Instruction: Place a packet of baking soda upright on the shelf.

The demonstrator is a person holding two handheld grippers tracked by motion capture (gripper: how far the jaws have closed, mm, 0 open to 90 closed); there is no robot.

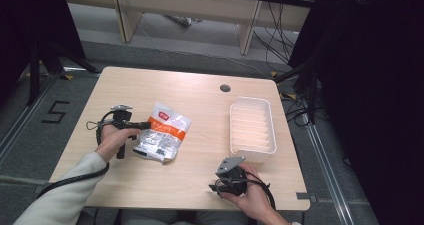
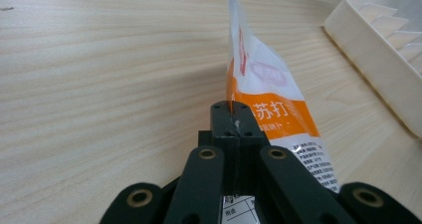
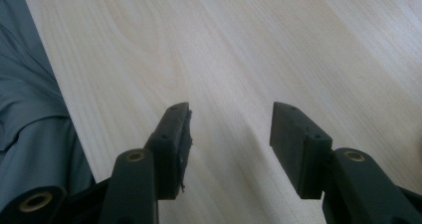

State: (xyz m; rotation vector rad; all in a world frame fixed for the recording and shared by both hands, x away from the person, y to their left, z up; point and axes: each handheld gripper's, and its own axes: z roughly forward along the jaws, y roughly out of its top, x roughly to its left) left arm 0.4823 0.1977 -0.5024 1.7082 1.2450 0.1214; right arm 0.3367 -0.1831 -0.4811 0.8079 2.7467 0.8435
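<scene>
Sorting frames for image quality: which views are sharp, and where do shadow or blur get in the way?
High view: evenly lit table, dark surroundings, snack packet print too small to read. Left gripper view: packet sharp near the shut jaws, white tray softer. Right gripper view: dim, open right gripper against the grain.

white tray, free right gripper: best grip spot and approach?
Probably the near short rim of the white tray: a thin upright wall the jaws can straddle from above. It faces the right gripper, which is open; the ribbed floor offers nothing to pinch.

high view overhead, far, facing forward-down; gripper views low, close; all share table (image 1: 200, 92).
</scene>
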